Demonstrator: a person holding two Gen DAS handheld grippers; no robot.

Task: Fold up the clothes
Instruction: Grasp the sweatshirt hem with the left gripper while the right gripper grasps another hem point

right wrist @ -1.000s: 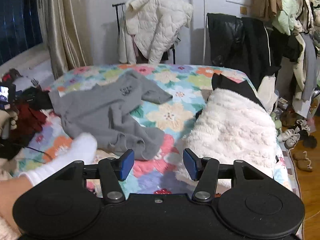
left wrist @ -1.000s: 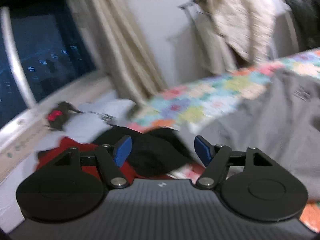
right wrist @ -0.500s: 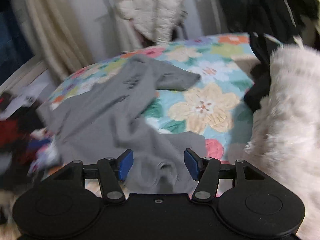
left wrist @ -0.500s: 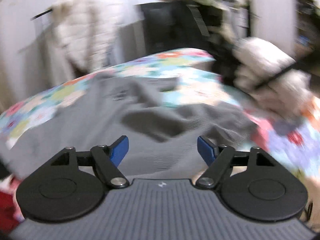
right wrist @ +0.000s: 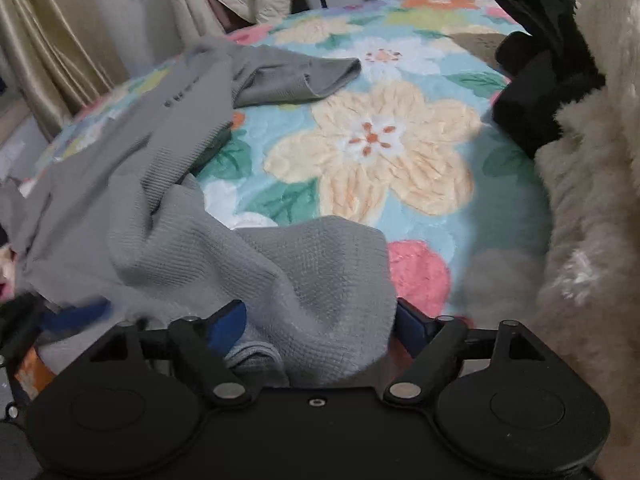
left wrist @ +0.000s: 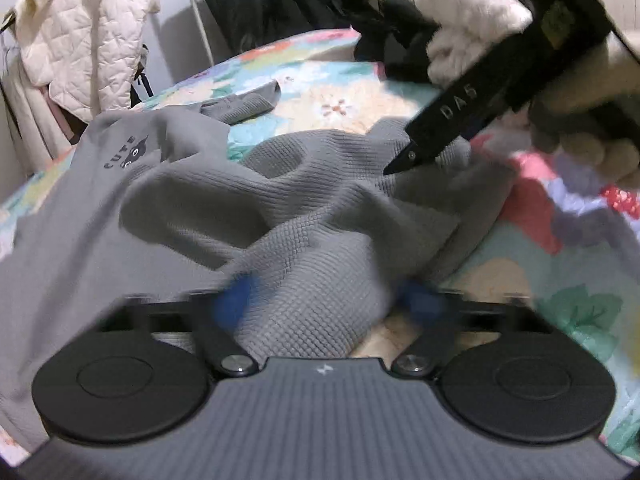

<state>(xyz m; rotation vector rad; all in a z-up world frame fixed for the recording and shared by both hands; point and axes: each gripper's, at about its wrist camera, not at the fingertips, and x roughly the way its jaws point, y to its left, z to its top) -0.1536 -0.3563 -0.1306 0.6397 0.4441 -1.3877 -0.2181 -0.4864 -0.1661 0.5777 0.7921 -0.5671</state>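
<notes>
Shirt [left wrist: 192, 216] bunched between both grippers — left gripper [left wrist: 324, 300] and right gripper [right wrist: 316, 320] wide, straddling near hem; body runs away toward far-left.

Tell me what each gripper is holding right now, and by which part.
Neither has clearly closed. The left gripper and right gripper each straddle a bunched fold at the near edge of the grey waffle-knit top, blue pads apart.

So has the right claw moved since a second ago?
Yes. The right claw has advanced toward the grey sweatshirt on the floral blanket, now straddling its edge.
</notes>
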